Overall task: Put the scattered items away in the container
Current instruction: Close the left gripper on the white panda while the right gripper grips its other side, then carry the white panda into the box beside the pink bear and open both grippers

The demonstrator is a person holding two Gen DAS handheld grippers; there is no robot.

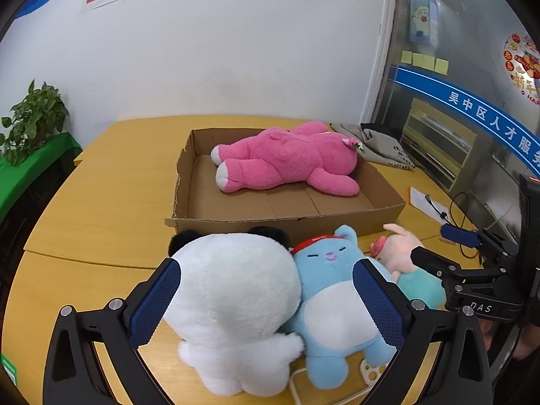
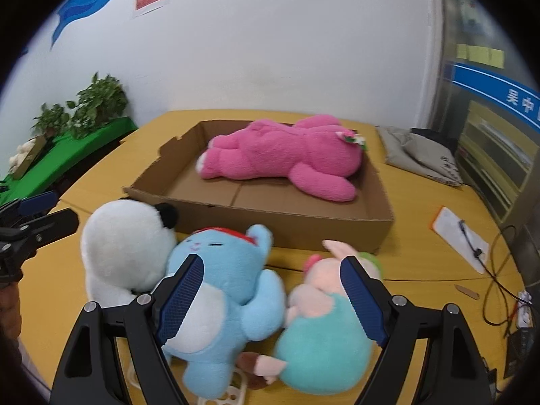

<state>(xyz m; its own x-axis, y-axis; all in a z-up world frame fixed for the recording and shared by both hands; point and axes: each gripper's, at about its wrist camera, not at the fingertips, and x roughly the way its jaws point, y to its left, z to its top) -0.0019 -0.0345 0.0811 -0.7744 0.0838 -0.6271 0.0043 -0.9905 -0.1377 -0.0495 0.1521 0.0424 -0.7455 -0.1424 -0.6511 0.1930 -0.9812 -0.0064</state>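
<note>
A shallow cardboard box sits mid-table with a big pink plush bear lying in it. Before its near wall lie three plush toys. They are a white panda, a light-blue bear with a red cap and a pink pig in a teal body. My left gripper is open, its fingers straddling the panda and the blue bear. My right gripper is open over the blue bear and the pig.
The yellow table carries a grey cloth bag at the back right, a clipboard with paper and black cables at the right. A white plastic piece lies under the blue bear. Potted plants stand left.
</note>
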